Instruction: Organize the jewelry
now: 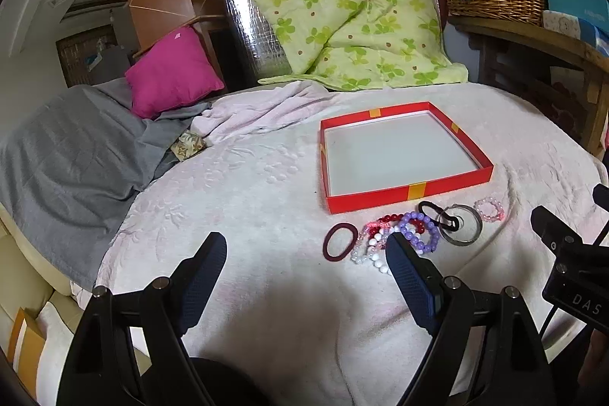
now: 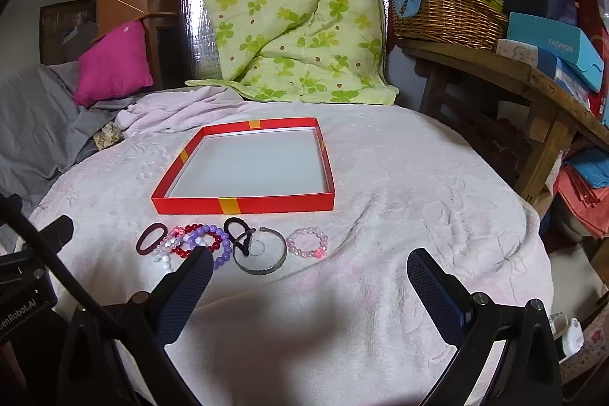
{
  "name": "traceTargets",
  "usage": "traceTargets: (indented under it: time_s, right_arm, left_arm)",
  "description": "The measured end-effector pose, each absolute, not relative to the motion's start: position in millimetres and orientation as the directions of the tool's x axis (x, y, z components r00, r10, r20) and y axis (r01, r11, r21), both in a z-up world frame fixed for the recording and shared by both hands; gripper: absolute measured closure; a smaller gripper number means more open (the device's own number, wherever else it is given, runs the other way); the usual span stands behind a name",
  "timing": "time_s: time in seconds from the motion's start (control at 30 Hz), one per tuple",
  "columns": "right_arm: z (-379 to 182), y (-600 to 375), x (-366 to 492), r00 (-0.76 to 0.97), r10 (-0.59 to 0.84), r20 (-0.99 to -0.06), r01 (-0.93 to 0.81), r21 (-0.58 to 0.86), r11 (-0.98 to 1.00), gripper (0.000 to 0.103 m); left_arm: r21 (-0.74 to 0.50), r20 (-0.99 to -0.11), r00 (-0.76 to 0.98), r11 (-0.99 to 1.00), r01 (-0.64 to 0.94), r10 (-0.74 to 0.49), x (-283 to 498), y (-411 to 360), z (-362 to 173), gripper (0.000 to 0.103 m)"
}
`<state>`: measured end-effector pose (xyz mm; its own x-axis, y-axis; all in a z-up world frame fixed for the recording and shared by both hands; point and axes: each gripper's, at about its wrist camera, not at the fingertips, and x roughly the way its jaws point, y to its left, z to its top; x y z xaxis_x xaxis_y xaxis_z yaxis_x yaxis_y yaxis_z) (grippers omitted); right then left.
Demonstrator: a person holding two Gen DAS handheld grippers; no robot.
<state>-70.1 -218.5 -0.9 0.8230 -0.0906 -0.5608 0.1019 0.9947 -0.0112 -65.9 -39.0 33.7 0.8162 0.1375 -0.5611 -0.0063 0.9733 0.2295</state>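
We see the jewelry lying in a row running from 9 to 3 o'clock on the pale pink blanket (image 2: 380,177): a maroon hair tie (image 2: 151,238), mixed bead bracelets (image 2: 198,242), a black hair tie (image 2: 238,234) lapping onto a metal bangle (image 2: 260,253), then a pink bead bracelet (image 2: 307,242). Just beyond, at 12 o'clock, sits the shallow red box (image 2: 243,204) (white inside, nothing in it). A green floral quilt (image 2: 297,18) hangs farther back. The left gripper (image 1: 306,250) has its jaws spread wide, holding nothing, the row at its 2 o'clock. The right gripper (image 2: 308,265) is likewise agape and free, the pink bead bracelet just ahead.
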Motion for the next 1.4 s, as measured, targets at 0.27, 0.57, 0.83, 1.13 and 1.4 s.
traceTargets:
  time_s: [0.27, 0.57, 0.83, 1.13, 1.4]
  right_arm:
    - [0, -219, -70, 0.825, -0.098, -0.557, 0.110, -0.012, 0.994, 0.000]
    - [-1, -215, -68, 0.819, -0.106, -0.564, 0.114, -0.021, 0.993, 0.000]
    - [-5, -219, -64, 0.808, -0.080, -0.584, 0.099, 0.000, 0.995, 0.000]
    - [-41, -248, -38, 0.708, 0.172, -0.685, 0.024, 0.267, 0.963, 0.012]
    - [-66, -237, -4, 0.624, 0.307, -0.719, -0.023, 0.376, 0.926, 0.031]
  left_arm:
    - [0.235, -0.572, 0.809, 0.972, 0.005, 0.134, -64, -42, 30, 0.017]
    - [0.227, -0.584, 0.800, 0.974, -0.002, 0.138, -60, -35, 26, 0.017]
    - [0.191, -0.629, 0.769, 0.982, 0.010, 0.114, -46, -19, 11, 0.017]
    - [0.083, -0.764, 0.645, 0.992, 0.094, 0.003, -1, 8, -39, 0.017]
    - [0.051, -0.804, 0.591, 0.982, 0.181, -0.067, 36, 9, -53, 0.017]
